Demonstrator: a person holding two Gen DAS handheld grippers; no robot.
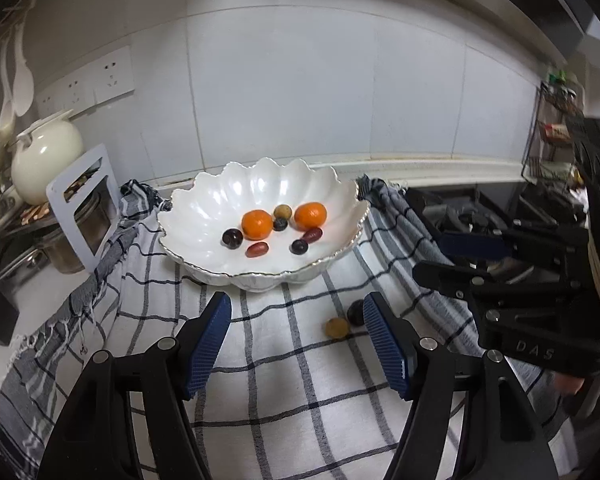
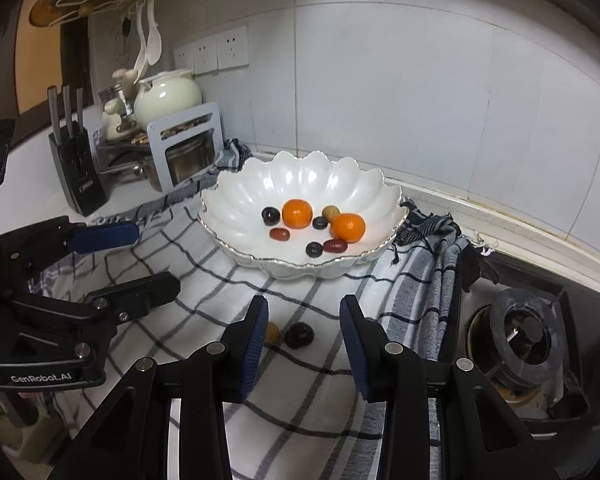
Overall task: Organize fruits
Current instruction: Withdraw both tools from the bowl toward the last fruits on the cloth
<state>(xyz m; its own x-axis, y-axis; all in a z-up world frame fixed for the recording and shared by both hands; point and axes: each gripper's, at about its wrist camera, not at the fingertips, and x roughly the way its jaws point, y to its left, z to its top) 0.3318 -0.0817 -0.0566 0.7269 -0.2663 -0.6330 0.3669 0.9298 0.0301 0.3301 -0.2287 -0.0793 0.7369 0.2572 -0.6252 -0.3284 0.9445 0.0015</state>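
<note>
A white scalloped bowl (image 1: 204, 216) (image 2: 236, 208) stands on a checked cloth (image 1: 284, 360) and holds two oranges (image 1: 257, 224) (image 2: 297, 213), several dark and red grapes and one yellow-green fruit. Two loose fruits lie on the cloth in front of the bowl: a dark one (image 1: 355, 312) (image 2: 299, 335) and a yellow one (image 1: 337, 327) (image 2: 271, 332). My left gripper (image 1: 296, 336) is open and empty, the loose fruits just inside its right finger. My right gripper (image 2: 303, 344) is open and empty, with the dark fruit between its fingertips.
A gas hob (image 2: 524, 340) lies right of the cloth. At the left stand a knife block (image 2: 76, 176), a cream teapot (image 1: 46, 160), a rack with jars (image 1: 80, 216) and wall sockets (image 1: 96, 84). A tiled wall is behind.
</note>
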